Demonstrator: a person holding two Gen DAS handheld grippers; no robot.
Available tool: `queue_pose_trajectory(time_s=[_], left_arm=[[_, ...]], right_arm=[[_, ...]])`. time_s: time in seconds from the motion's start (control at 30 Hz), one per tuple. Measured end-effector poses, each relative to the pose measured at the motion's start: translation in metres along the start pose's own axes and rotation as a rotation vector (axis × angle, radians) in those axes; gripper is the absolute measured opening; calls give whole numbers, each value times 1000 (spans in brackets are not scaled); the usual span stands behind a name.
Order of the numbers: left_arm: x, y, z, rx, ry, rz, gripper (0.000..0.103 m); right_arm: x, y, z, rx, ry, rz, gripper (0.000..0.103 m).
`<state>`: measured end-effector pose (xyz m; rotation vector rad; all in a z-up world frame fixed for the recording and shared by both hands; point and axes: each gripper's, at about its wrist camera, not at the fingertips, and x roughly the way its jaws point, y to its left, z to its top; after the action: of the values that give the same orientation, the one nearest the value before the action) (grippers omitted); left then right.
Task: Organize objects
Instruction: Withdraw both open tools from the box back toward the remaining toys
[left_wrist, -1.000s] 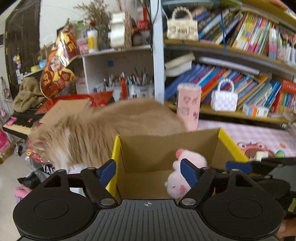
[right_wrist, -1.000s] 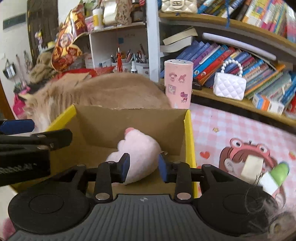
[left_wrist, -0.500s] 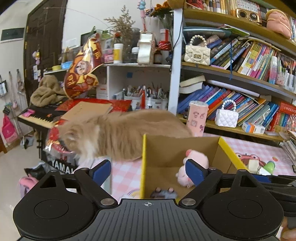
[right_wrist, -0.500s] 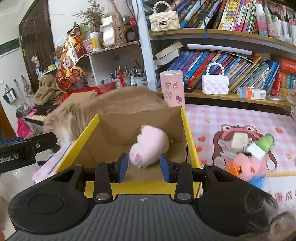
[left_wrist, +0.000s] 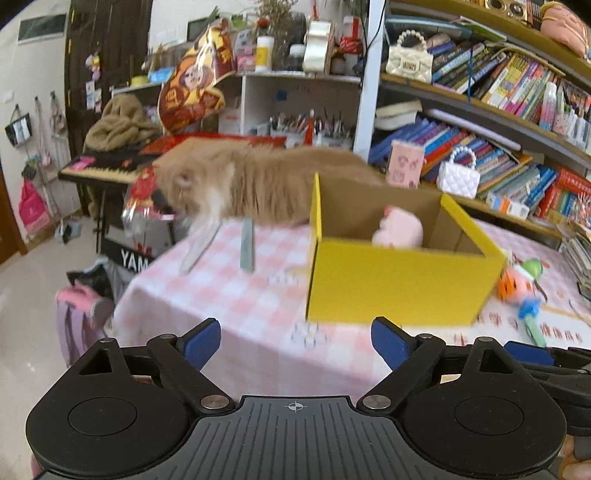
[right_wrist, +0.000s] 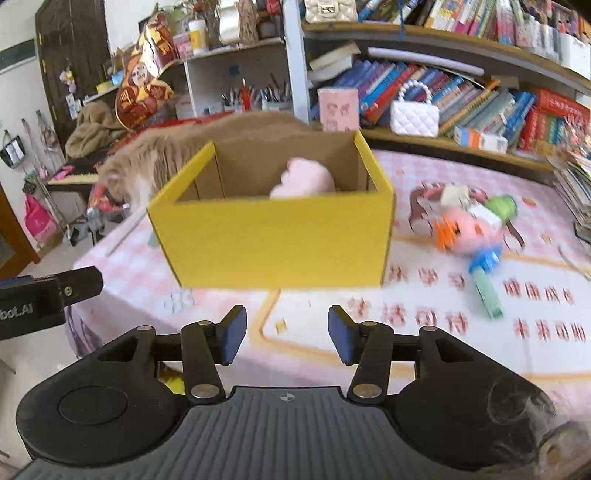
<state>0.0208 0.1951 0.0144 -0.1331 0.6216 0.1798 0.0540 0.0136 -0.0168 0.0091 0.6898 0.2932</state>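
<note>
Both pairs of fingers stand apart and empty: your left gripper (left_wrist: 295, 341) wide, your right gripper (right_wrist: 283, 334) narrower, its jaws having just been opening. The plush (right_wrist: 303, 181) lies inside the box (right_wrist: 273, 240), released since a second ago, and both grippers have backed away from the box. Right of the box sit more toys (right_wrist: 472, 229) on the surface (right_wrist: 424, 332). They look light; take the soft pink one round its middle.

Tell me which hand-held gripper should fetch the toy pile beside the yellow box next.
Probably the right hand-held gripper: the toy pile lies on its side of the yellow box, and nothing is between its pads.
</note>
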Motion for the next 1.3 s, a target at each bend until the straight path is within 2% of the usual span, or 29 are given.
queue_pose_trajectory(time_s=[0.27, 0.6, 0.8, 0.97, 1.3], left_arm=[[-11, -17, -30, 67, 54, -48, 91], [-10, -61, -43, 184, 84, -120, 91], [3, -98, -40, 238, 100, -167, 92], [18, -138, -33, 263, 122, -225, 92], [47, -219, -25, 316, 145, -295, 94]], right_arm=[[-24, -10, -44, 35, 49, -74, 51], [-46, -48, -59, 139, 45, -183, 54], [-47, -80, -55, 166, 43, -243, 56], [-48, -117, -50, 203, 57, -294, 57], [-46, -195, -35, 248, 55, -375, 61]])
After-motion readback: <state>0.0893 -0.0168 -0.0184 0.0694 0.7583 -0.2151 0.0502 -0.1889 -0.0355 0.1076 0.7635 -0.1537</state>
